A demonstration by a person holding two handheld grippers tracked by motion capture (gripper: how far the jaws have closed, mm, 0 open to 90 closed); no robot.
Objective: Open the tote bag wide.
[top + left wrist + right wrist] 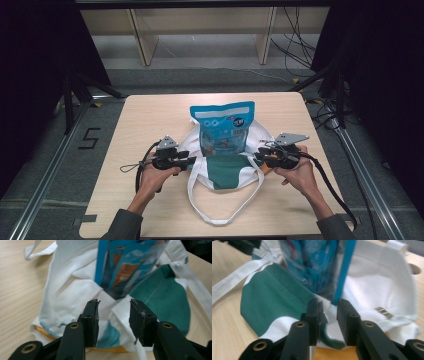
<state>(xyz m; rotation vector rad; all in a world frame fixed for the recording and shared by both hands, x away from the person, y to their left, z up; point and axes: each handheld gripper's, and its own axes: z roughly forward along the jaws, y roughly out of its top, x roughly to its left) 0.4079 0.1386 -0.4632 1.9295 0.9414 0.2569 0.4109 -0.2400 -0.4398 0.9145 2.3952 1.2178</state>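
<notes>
A: Where did things stand, left to right?
B: The left gripper [187,161] sat parted at the cloth bag [227,175] rim, centre frame on the surface [150,115]; the blue pouch [223,131] stood half inside; the right gripper [258,157] was parted too.
A: Which step?
B: Likely bagging; next, both should pinch the rim.

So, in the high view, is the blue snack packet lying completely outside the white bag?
No, the blue snack packet has its lower end tucked into the mouth of the white bag, and its upper part sticks out toward the far side of the table.
</notes>
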